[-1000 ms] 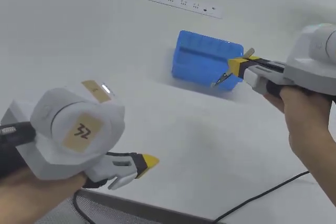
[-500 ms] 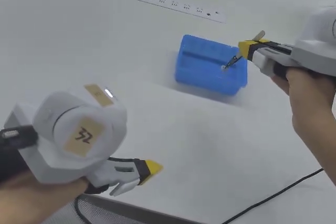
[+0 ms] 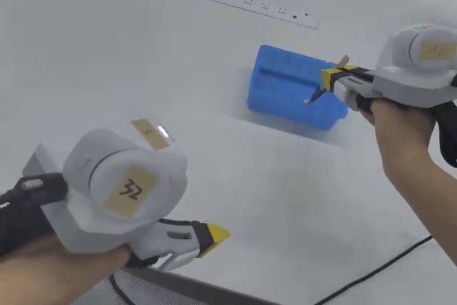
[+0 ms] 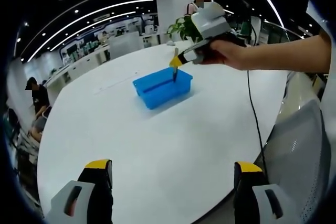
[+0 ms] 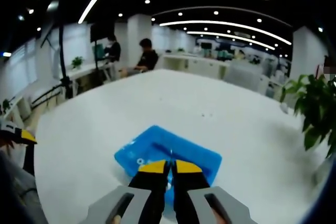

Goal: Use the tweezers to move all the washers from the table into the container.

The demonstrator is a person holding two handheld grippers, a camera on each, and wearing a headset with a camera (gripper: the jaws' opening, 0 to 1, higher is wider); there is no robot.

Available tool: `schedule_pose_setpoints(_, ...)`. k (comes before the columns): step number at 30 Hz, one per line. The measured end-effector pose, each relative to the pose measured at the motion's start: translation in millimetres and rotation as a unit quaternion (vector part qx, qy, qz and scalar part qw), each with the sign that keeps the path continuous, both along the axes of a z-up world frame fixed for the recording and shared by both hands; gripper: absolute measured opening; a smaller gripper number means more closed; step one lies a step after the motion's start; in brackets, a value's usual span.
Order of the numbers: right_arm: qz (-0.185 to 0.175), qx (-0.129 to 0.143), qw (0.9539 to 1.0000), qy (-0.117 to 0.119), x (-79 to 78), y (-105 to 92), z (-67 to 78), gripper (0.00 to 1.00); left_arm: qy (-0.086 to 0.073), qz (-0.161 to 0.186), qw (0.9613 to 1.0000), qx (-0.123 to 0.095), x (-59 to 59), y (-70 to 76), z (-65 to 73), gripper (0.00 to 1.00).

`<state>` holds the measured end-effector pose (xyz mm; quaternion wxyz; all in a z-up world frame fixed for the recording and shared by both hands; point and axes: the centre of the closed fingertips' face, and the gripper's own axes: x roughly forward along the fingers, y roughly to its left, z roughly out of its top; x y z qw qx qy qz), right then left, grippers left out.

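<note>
**Desk:** Where are the tweezers?

**Photographer:** The tweezers hang over the blue container, tips angled down inside its rim at the end nearest the holding hand. Whether the tips touch its floor, or carry a washer, is too small to tell.

**Desk:** Who holds them?

**Photographer:** The right gripper does. Its jaws are pressed together on the tweezers' upper end, and its yellow tips sit just above the container's edge. A person's hand wraps the grip behind it, and the forearm runs away from the container toward the near side.

**Desk:** And the container itself?

**Photographer:** It is an open-topped blue tray sitting flat on the white table.

**Desk:** The other gripper?

**Photographer:** The left gripper is well apart from the container, on the person's side of it, by the table's edge. Its jaws stand wide apart with nothing between them. The left gripper view looks between them across bare tabletop to the container, with the right gripper above it.

**Desk:** What surrounds the scene?

**Photographer:** A white power strip lies on the table beyond the container. A dark cable crosses the table on the container's near side, under the forearm. A grey mesh chair stands off the table edge, also on the near side. A green plant rises past the container. Farther back, people sit at desks under rows of ceiling lights.
</note>
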<state>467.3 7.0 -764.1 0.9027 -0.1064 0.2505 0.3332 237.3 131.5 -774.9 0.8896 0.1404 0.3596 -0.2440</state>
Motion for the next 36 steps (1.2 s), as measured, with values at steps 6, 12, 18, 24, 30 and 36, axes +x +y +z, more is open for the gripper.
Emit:
schedule_pose_setpoints(6, -0.003, -0.012, 0.9999, 0.002, 3.9, -2.0, -14.3, 0.00, 0.004, -0.007, 1.0000, 0.004, -0.5, -2.3, -2.4, 0.98)
schedule_pose_setpoints(12, -0.005, -0.016, 0.9998, 0.008, 3.8, -2.8, -22.6, 0.00, 0.006, -0.005, 1.0000, 0.005, -0.5, -0.3, -3.4, 0.98)
schedule_pose_setpoints(18, -0.003, -0.016, 0.9999, 0.001, 2.2, -3.1, -24.5, 0.00, 0.007, -0.005, 0.9999, 0.007, -0.9, -0.1, -4.1, 0.98)
schedule_pose_setpoints(24, -0.006, -0.011, 0.9998, 0.013, 3.7, -4.5, -24.7, 0.01, 0.004, -0.005, 1.0000, 0.007, 0.6, 0.0, -2.0, 0.98)
schedule_pose_setpoints(30, -0.015, -0.015, 0.9998, 0.004, 5.9, -9.5, -17.9, 0.01, -0.001, -0.007, 0.9999, 0.012, 0.7, 1.2, 2.1, 0.98)
schedule_pose_setpoints(36, -0.022, 0.017, 0.9996, -0.006, 1.0, -16.6, 11.3, 0.01, -0.014, -0.002, 0.9999, -0.001, 3.7, 0.4, 12.6, 0.99)
